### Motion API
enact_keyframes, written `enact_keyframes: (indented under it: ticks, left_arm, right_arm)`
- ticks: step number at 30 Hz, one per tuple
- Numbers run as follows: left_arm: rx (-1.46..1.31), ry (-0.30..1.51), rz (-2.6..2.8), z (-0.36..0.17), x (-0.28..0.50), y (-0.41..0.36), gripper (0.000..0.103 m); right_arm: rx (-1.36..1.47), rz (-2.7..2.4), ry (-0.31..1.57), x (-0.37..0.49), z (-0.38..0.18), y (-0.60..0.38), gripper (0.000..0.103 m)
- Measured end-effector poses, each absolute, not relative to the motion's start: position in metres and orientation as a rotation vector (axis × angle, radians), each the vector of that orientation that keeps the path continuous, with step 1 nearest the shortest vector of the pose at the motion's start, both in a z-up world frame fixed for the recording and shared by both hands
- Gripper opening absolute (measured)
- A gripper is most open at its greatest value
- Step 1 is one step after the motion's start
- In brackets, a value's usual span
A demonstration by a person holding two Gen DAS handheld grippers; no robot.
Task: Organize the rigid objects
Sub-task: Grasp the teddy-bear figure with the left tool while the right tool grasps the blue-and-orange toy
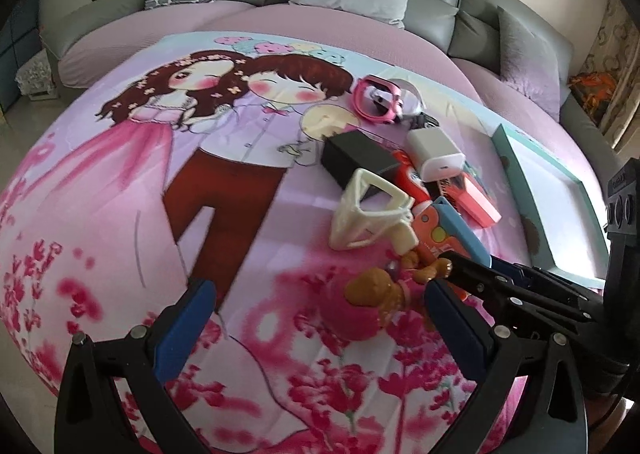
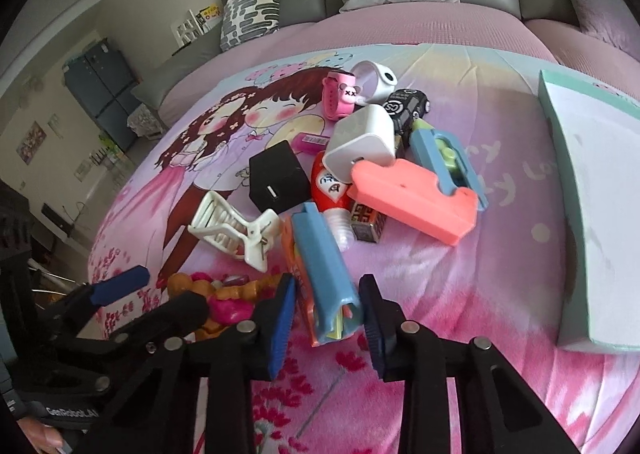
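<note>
The pile of small rigid things sits on a bed covered by a pink cartoon blanket (image 1: 160, 174), with a grey sofa (image 1: 432, 14) behind it. Left of the pile the blanket lies bare and wide; to the right a shallow teal-rimmed box lid (image 2: 592, 190) lies flat with nothing in it, a strip of open blanket between it and the pile.

The right gripper (image 2: 328, 314) has its 2 blue-padded fingers (image 2: 282, 318) narrowed around the near end of a blue holder (image 2: 324, 258) with an orange piece beside it; whether the pads press on it cannot be told. Beyond lie a white hair clip (image 2: 232, 230), a black cube charger (image 2: 280, 180), a white charger (image 2: 364, 136), a coral block (image 2: 416, 196), a red bottle (image 2: 330, 184) and a pink watch (image 2: 340, 94).

The left gripper (image 1: 316, 318) stands wide open, a doll in a pink dress (image 1: 372, 302) lying between its fingers, untouched.
</note>
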State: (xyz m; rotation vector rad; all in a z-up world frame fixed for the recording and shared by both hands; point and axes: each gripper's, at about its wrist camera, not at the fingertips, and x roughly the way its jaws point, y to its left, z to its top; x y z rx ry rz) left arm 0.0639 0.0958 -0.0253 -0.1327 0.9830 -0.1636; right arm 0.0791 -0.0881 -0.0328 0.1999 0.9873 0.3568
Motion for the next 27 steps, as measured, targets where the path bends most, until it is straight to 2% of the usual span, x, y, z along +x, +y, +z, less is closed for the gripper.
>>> enact_keyframes:
  ticks: [3,5,9,12,14,16,27]
  left_arm:
    - [-0.121,0.984,-0.179,-0.026,0.062,0.089,0.103]
    - [-0.109,0.984,-0.187,-0.027,0.061,0.085,0.103]
    - [-0.1,0.989,-0.208,-0.029,0.06,0.076,0.103]
    - [-0.094,0.995,-0.228,-0.031,0.062,0.069,0.096]
    - [-0.088,0.998,-0.242,-0.033,0.063,0.066,0.085]
    - [-0.085,1.002,-0.255,-0.035,0.065,0.065,0.079]
    - [-0.16,0.984,-0.303,-0.039,0.075,0.076,0.079]
  right_arm:
    - [0.196,0.336,0.99,0.072,-0.03,-0.094,0.035]
    - [0.177,0.314,0.989,0.066,-0.027,-0.098,0.03]
    - [0.155,0.279,1.0,0.058,-0.025,-0.109,0.029]
    - [0.148,0.288,1.012,0.057,-0.028,-0.109,0.029]
    - [0.13,0.288,1.019,0.059,-0.03,-0.105,0.029]
    - [0.113,0.286,1.022,0.061,-0.033,-0.102,0.029]
    - [0.127,0.294,1.013,0.074,-0.04,-0.095,0.033]
